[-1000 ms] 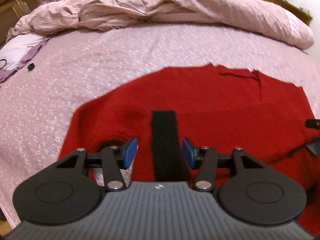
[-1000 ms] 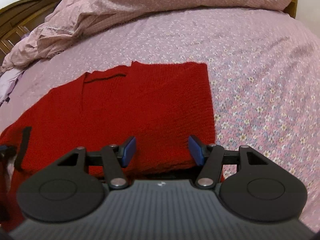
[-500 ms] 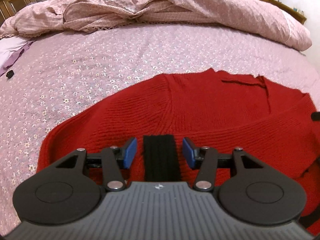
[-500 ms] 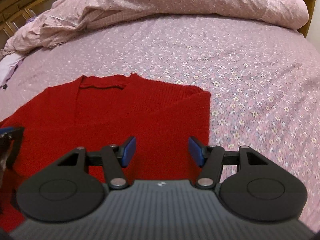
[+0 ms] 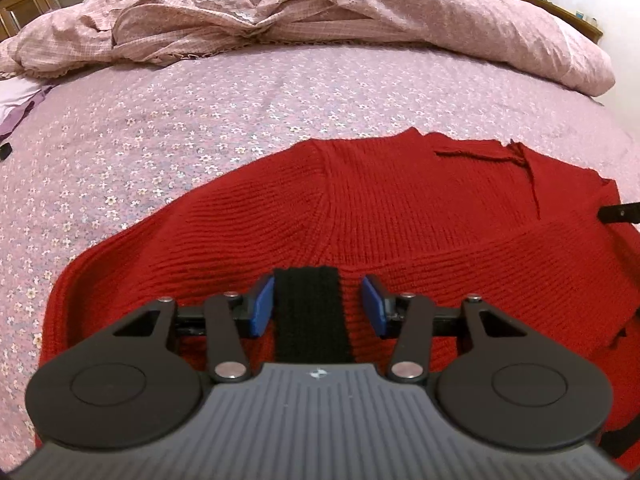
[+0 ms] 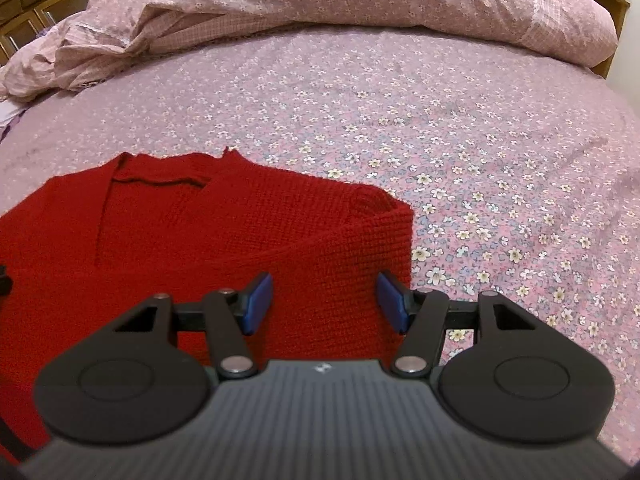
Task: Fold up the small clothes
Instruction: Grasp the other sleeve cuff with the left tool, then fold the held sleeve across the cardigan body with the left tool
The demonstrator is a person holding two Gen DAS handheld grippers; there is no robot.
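Red knitted sweater (image 5: pixel 400 216) lies on the floral bed (image 5: pixel 200 120); my left tool (image 5: pixel 318 304) is closing around its black cuff (image 5: pixel 310 312), my right tool (image 6: pixel 324 300) gapes unclenched.

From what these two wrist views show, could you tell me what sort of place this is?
Most likely a bedroom: the red sweater lies on a bed with a floral sheet, a rumpled pink duvet behind it, and wooden furniture at the edges.

left gripper (image 5: pixel 317 307) jaws closing around black cuff (image 5: pixel 309 312), red sweater (image 5: pixel 400 216) sleeves drawn further inward
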